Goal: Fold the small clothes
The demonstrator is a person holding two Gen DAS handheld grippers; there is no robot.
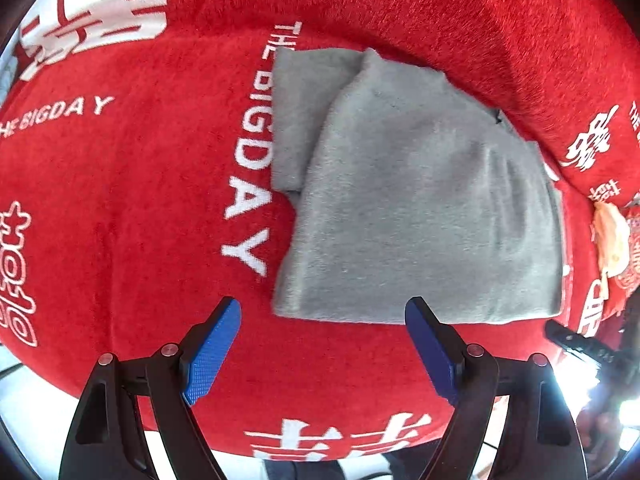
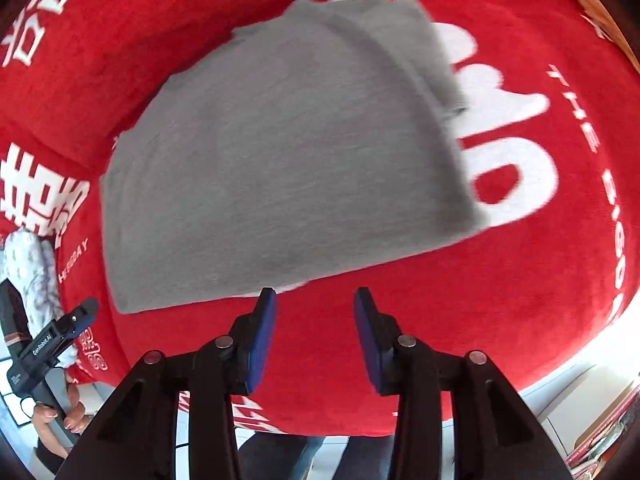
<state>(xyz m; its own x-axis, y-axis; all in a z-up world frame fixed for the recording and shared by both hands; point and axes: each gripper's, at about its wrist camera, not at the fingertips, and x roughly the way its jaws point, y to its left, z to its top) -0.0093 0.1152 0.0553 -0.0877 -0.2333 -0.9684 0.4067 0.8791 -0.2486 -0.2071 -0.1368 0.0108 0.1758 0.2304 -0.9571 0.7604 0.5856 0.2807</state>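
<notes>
A folded grey garment (image 1: 420, 208) lies flat on the red plush cover, with a sleeve or flap sticking out at its far left. My left gripper (image 1: 322, 318) hovers above the garment's near edge, jaws wide open and empty. In the right wrist view the same grey garment (image 2: 280, 160) fills the middle, slightly blurred. My right gripper (image 2: 315, 304) hangs just off its near edge with its blue pads (image 2: 262, 336) parted and nothing between them. The left gripper (image 2: 60, 332) shows at the lower left, held by a hand.
The red cover (image 1: 120, 200) with white lettering spreads all around. A cream and red bundle (image 1: 612, 240) lies at the right edge. A pale patterned cloth roll (image 2: 32, 272) sits at the left. The cover's near edge drops to a light floor, where a person's legs (image 2: 280, 456) stand.
</notes>
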